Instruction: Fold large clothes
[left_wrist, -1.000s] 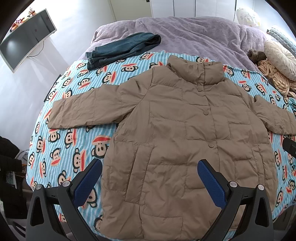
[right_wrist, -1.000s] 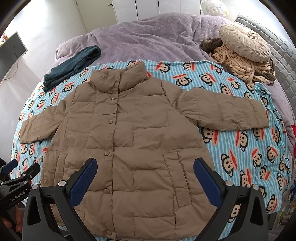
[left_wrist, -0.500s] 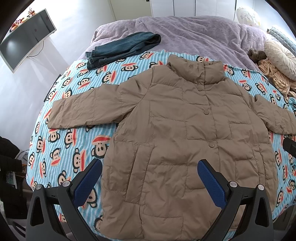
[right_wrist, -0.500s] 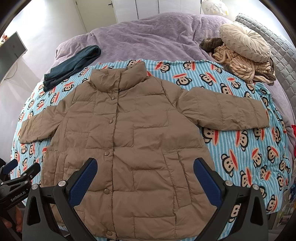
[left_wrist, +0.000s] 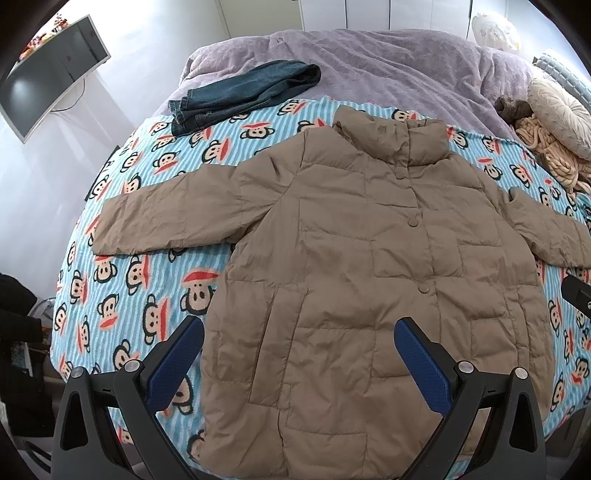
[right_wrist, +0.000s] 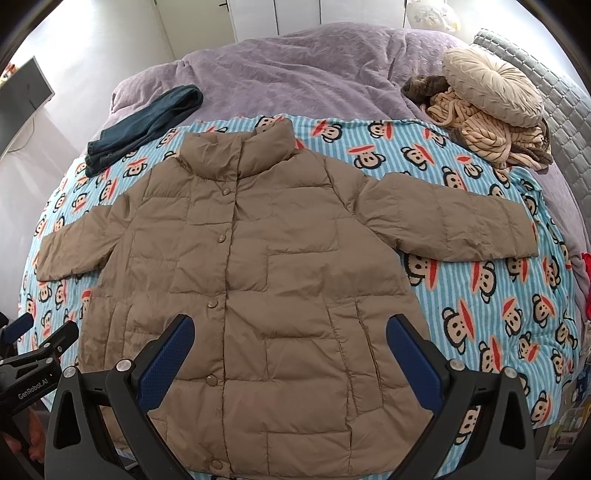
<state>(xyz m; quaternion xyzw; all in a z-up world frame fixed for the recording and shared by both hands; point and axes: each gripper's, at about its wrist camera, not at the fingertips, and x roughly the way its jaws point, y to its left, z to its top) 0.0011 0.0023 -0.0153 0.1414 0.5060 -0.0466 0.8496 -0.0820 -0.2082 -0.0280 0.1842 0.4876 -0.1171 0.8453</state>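
A tan quilted puffer jacket lay spread flat, front up and snapped closed, on a light-blue striped blanket printed with cartoon monkey faces, its stand-up collar toward the far side of the bed and both sleeves stretched out sideways. The left gripper, black-framed with blue pads, hung released above the jacket's lower left panel, its fingers wide apart and holding nothing. The right gripper of the same build hovered over the lower front near the snap line, likewise spread and empty. In the right wrist view the left gripper showed at the lower left edge. Beyond the monkey blanket lay a rumpled lavender plush bedcover; folded dark-blue jeans rested across its near edge. A round pleated cream cushion sat on a chunky beige knit throw. A curved grey monitor stood at left
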